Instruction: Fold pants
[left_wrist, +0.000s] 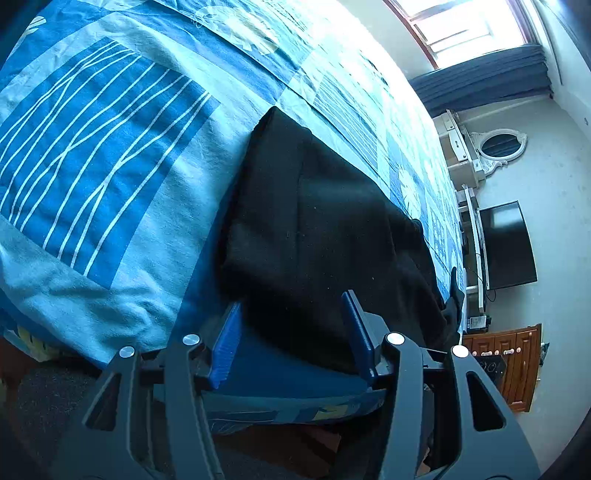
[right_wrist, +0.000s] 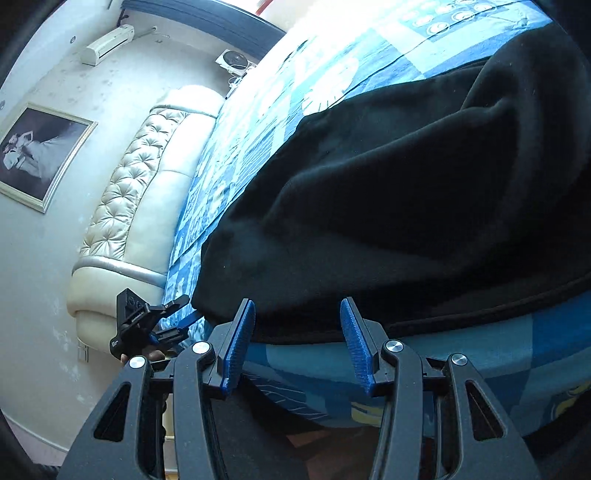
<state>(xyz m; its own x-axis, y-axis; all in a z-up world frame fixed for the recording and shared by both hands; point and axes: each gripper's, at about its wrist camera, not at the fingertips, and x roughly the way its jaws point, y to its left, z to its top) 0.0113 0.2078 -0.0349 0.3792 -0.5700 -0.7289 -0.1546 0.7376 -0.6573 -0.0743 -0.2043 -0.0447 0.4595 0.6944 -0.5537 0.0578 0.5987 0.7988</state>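
- Left gripper (left_wrist: 291, 321) and right gripper (right_wrist: 297, 325): standing partly open, blue pads gripping nothing, poised at near edge of black pants (left_wrist: 314, 229).
- Pants: lying folded on blue patterned bedspread (left_wrist: 110, 166), near bed edge.
- Beyond: tufted headboard (right_wrist: 122, 199), framed picture (right_wrist: 40, 155), window (left_wrist: 461, 29), television (left_wrist: 508, 245).

Both wrist cameras sit low at the near edge of the bed (left_wrist: 110, 155), close up, looking along their fingers (left_wrist: 229, 343) across it. Both share the black pants (left_wrist: 314, 229); the right view also catches the left gripper (right_wrist: 147, 325).
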